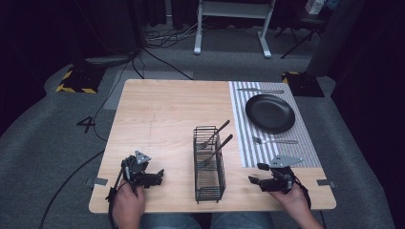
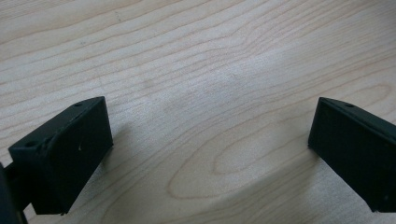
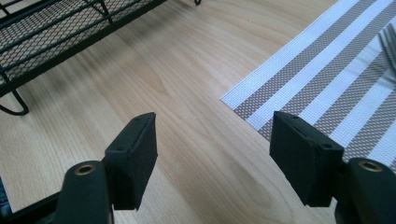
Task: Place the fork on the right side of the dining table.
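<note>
In the high view, a light wooden table [image 1: 162, 119] carries a black wire caddy [image 1: 209, 164] at the lower centre of the frame, standing lengthwise toward the person. 2 dark-handled utensils [image 1: 216, 143] lean in its far end, their handles slanting toward the upper right (their heads are too small to tell apart).

The left gripper [image 1: 157, 175] rests at the lower left of the frame, just left of the caddy and apart from it, held by the person's left hand [image 1: 128, 205]. In the left gripper view its jaws stand wide apart over bare wood grain, with nothing between them.

The right gripper [image 1: 255, 174] sits at the lower right of the high view, held by the right hand [image 1: 296, 202], near the caddy's right side and just below the near edge of a grey-and-white striped placemat [image 1: 243, 143]. In the right gripper view its jaws are also spread and empty; the caddy's mesh base [image 3: 56, 32] fills the upper left of that frame and the placemat's corner [image 3: 299, 74] reaches in from the right, with fork tines [image 3: 388, 44] at the right edge.

On the placemat, in the high view, lie a black plate [image 1: 270, 112] at the upper right, a silver fork [image 1: 275, 140] just below it, and 1 more silver utensil [image 1: 260, 90] above it at the mat's far edge.
</note>
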{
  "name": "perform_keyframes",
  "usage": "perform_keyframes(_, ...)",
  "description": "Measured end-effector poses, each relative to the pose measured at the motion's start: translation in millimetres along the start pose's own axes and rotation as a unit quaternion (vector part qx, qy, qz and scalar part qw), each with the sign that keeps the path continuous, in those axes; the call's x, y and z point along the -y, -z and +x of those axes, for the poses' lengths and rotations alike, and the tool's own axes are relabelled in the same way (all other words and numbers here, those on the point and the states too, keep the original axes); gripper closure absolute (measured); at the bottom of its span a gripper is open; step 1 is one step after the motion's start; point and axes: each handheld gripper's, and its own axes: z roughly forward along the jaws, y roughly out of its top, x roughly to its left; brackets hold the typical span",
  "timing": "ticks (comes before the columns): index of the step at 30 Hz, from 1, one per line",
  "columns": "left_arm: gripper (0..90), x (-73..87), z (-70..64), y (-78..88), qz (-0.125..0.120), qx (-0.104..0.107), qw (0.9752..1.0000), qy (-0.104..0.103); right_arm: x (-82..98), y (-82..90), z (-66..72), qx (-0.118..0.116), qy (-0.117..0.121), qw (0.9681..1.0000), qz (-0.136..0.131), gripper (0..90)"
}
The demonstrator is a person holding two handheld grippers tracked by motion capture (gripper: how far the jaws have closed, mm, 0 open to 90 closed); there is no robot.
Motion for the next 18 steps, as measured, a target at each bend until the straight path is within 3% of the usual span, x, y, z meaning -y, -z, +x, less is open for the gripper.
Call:
perform_keyframes(4, 0.0, 0.0, 0.0, 0.0, 0.000, 0.000, 1.0000, 0.000, 4.1, -4.0, 1.7, -0.003, 0.006, 1.0000, -0.001, 31.6)
perform_keyframes(12, 0.0, 0.0, 0.0, 0.0, 0.000, 0.000, 1.0000, 0.000, 12.5, -12.0, 3.3, 0.015, 0.024, 0.9996, 0.004, 29.8)
perform_keyframes(18, 0.0, 0.1, 0.0, 0.0, 0.000, 0.000, 1.0000, 0.000, 16.8, -17.5, 4.7, 0.021, 0.032, 0.9992, 0.009, 19.8)
